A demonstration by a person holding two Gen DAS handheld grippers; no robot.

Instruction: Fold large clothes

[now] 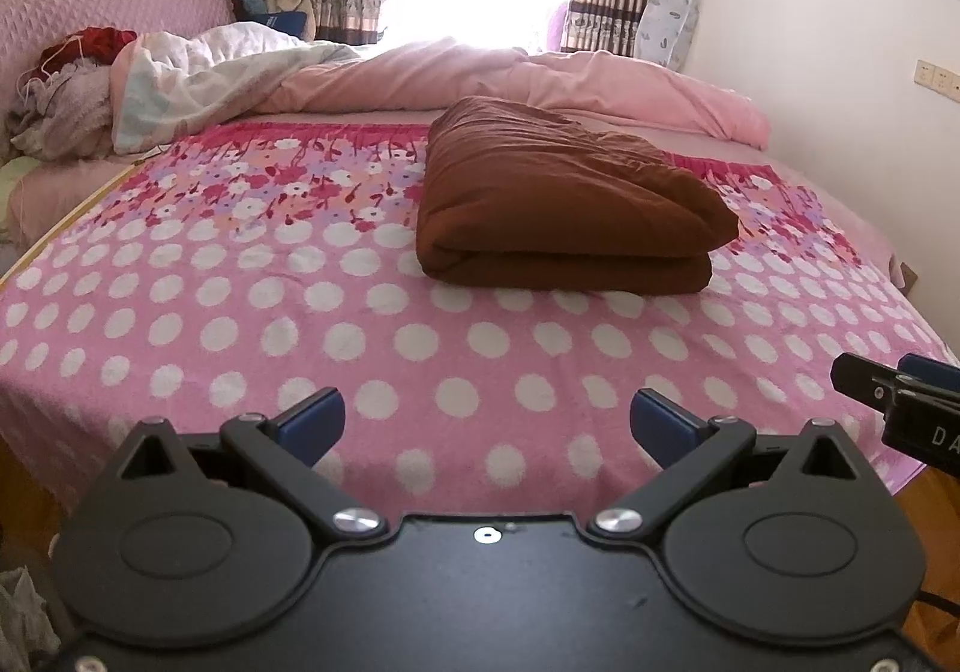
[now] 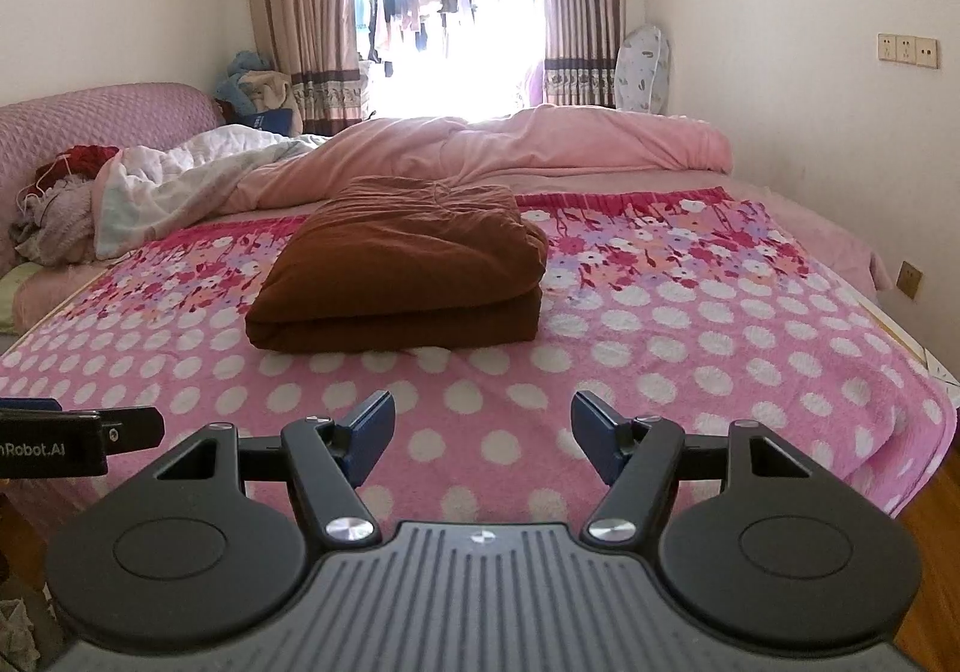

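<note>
Nearest the cameras: both tools hover over the near edge of the bed, neither touching cloth.
Left tool (image 1: 487, 423): jaws spread wide, blue pads (image 1: 315, 420) apart, nothing between them; only the dotted blanket shows in the gap.
Right tool (image 2: 483, 435): jaws likewise wide apart and empty, blue pads (image 2: 372, 432) clear of any fabric; its tip also shows at the right edge of the left wrist view.
Side by side: each tool appears at the margin of the other's view, so they are held next to one another at about the same height.
Blanket (image 1: 240, 312): pink, with white polka dots on the near part and a band of red, white and purple flowers farther back; it lies flat across the bed.
Folded garment (image 1: 558, 192): brown cloth folded into a thick, compact bundle, resting on the blanket where dots meet flowers, well apart from both tools; the fold edge faces the cameras.
Behind it: a rumpled pink duvet (image 2: 528, 141) stretches across the bed, with a white quilt (image 1: 198, 72) bunched to its left.
Far left: a heap of loose clothes (image 1: 60, 96) against a pink quilted headboard (image 2: 102, 114).
Far end: striped curtains (image 2: 288, 12) frame a bright window.
</note>
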